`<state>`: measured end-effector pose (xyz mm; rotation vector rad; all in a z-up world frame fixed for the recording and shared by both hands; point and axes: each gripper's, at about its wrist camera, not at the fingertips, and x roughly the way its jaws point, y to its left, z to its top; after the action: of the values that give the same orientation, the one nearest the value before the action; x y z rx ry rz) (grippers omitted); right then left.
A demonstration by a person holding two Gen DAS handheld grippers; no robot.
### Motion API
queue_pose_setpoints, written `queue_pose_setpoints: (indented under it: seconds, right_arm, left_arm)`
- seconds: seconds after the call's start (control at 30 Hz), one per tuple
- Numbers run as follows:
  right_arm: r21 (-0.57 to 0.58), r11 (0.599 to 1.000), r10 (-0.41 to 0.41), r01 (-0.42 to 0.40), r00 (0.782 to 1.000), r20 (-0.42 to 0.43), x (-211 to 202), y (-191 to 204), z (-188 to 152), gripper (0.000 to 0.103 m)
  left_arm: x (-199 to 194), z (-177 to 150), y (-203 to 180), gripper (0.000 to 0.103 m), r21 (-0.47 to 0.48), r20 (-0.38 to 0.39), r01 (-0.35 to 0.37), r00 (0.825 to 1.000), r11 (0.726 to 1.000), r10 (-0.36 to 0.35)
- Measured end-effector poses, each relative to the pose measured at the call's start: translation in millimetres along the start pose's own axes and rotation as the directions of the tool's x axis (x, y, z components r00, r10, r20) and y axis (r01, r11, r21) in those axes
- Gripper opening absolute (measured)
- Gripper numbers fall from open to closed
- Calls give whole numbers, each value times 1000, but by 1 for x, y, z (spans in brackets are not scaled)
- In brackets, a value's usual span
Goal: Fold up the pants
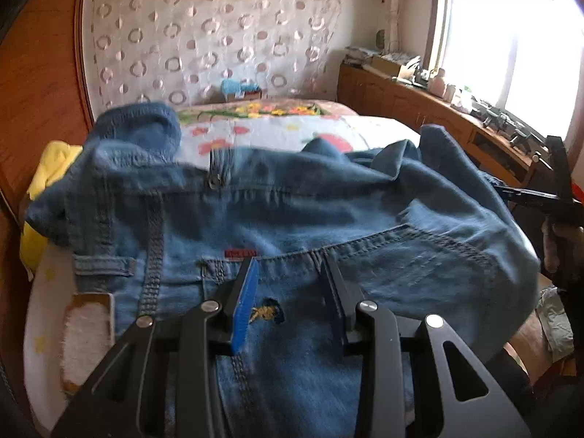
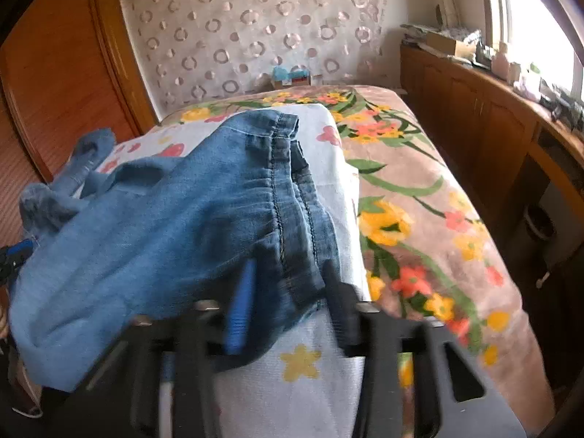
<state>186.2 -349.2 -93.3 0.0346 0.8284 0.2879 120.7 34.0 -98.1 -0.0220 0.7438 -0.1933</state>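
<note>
Our left claw (image 1: 290, 292) is clamped on the denim jeans (image 1: 277, 211), its blue-padded fingers (image 1: 245, 303) gripping a fold of cloth near the yellow embroidered mark (image 1: 265, 313) below the back pocket seam. Our right claw (image 2: 288, 299) looks closed on the dark stitched waistband edge (image 2: 292, 197) of the same jeans, though its fingers are blurred and we cannot be sure the pads truly bite.

The jeans lie bunched across the flower-print sheet (image 2: 310, 365) on the bed (image 2: 419, 197), with one leg end (image 1: 142, 124) curled up beyond the left claw, toward the patterned curtain (image 1: 204, 33).

Our worry: if the right claw has only a thin edge, the waistband may slip out as we pull, and the fold would collapse crooked. The heaped far leg could also drag and twist under the body of the jeans, or we might pinch the sheet along with the denim.

As for containers, a small box (image 1: 242, 92) sits at the far end of the bed below the curtain, with something blue in it; we cannot tell what.
</note>
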Motion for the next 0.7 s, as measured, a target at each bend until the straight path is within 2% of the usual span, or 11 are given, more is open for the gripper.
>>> queue_pose_setpoints:
  seconds: [0.13,0.3,0.37,0.47,0.57,0.7]
  right_arm:
    - [-15,1000,6,-5,998,66,-18,0,1,5]
    - [28,995,-99,95,974,204,-72,-19,3,4]
    - [61,992,-125,114,967,222,-88,-34,2,4]
    - [91,988,-138,121,969,204,-99,-52,-9,3]
    - [93,988,-138,125,978,158,-88,-56,-17,3]
    - [126,988,-108,92,985,132,-76,-60,-22,4]
  left_arm:
    - [8,-5,0,35,-9,-17,2,1000,1000,-2]
    - [14,-9,-1,37,-30,-30,5,1000,1000,-6]
    - [14,-11,-1,37,-40,-17,5,1000,999,-6]
    - [15,-14,-3,38,-34,-1,2,1000,999,-2]
    - [16,-15,-6,38,-22,2,-17,1000,1000,17]
    - [15,-13,-4,38,-24,-20,-6,1000,1000,5]
